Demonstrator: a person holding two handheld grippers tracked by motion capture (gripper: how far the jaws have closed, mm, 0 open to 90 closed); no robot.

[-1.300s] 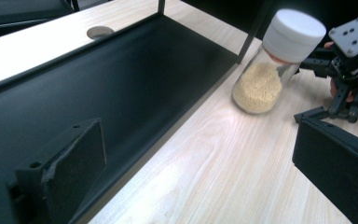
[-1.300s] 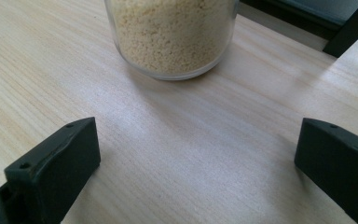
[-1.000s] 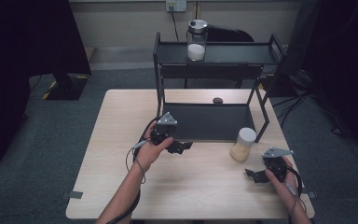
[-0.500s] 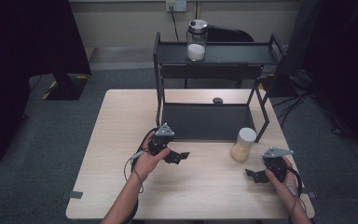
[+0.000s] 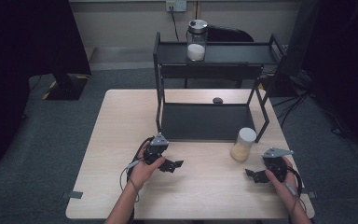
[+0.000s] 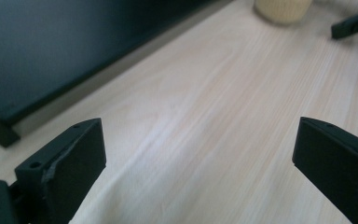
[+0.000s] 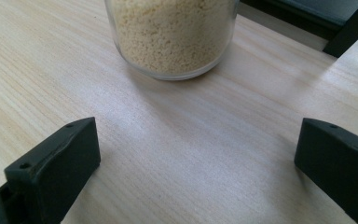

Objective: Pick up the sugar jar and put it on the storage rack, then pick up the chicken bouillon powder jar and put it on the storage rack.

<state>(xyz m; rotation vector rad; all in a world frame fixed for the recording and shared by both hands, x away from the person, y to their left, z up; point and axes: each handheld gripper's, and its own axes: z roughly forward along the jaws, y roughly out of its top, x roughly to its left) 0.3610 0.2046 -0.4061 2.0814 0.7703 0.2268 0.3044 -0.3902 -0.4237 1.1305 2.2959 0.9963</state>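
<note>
- Jar of grains stands cut off at the top, just ahead of the wide-open right gripper
- Left gripper gapes over bare table

Matte black jaws of the right gripper frame pale, blond wood grain running in fine streaks across the light wooden table. Just ahead of those jaws, a clear glass jar shows cream-yellow grains, topped in the high view by a white lid. Between the left gripper's black jaws lies the same pale striped wood, with the flat black base of a black metal two-tier shelf beyond its left jaw. A silver-lidded clear glass jar, white inside, tops that shelf. Grey plates cap both grippers.
</note>
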